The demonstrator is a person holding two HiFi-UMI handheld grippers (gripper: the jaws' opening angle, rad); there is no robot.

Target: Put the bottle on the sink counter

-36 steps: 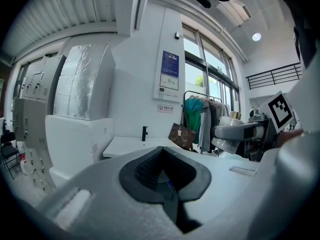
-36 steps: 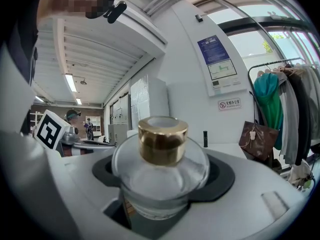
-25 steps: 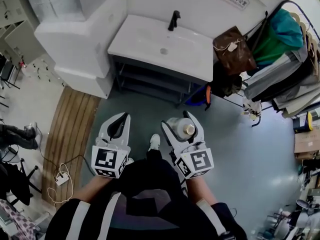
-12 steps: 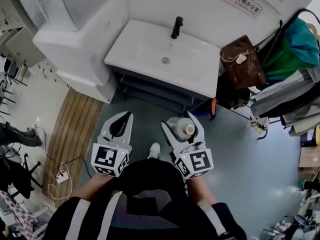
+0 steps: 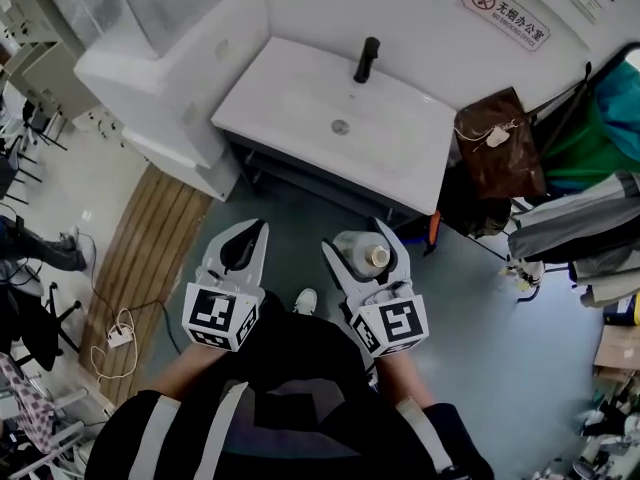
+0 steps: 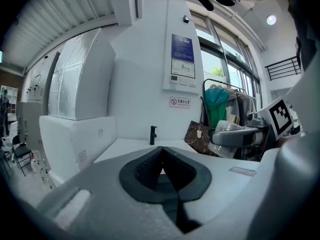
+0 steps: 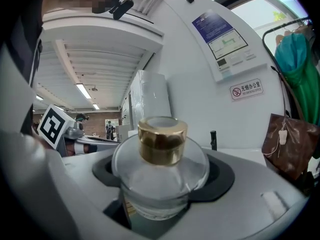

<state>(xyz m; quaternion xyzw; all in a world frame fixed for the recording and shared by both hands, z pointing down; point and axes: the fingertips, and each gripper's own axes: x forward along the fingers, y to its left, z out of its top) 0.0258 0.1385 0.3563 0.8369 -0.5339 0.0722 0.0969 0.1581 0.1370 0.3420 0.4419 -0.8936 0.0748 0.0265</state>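
A round clear glass bottle (image 5: 362, 253) with a gold cap (image 7: 161, 140) sits between the jaws of my right gripper (image 5: 362, 240), which is shut on it. The bottle (image 7: 159, 181) fills the middle of the right gripper view. My left gripper (image 5: 243, 238) is shut and empty, its dark pads (image 6: 150, 170) meeting at the tips. Both grippers hover above the grey floor, short of the white sink counter (image 5: 290, 93) with its black faucet (image 5: 366, 59). That counter (image 6: 127, 146) and faucet (image 6: 153, 134) also show ahead in the left gripper view.
Big white foam blocks (image 5: 170, 58) stand left of the sink. A brown bag (image 5: 498, 143) and a rack of hanging clothes (image 5: 590, 198) stand to its right. A wooden mat (image 5: 150, 258) lies on the floor at the left.
The sink counter has come nearer and lower in the head view as the person steps toward it. Both grippers keep their pose, the right still holding the bottle.
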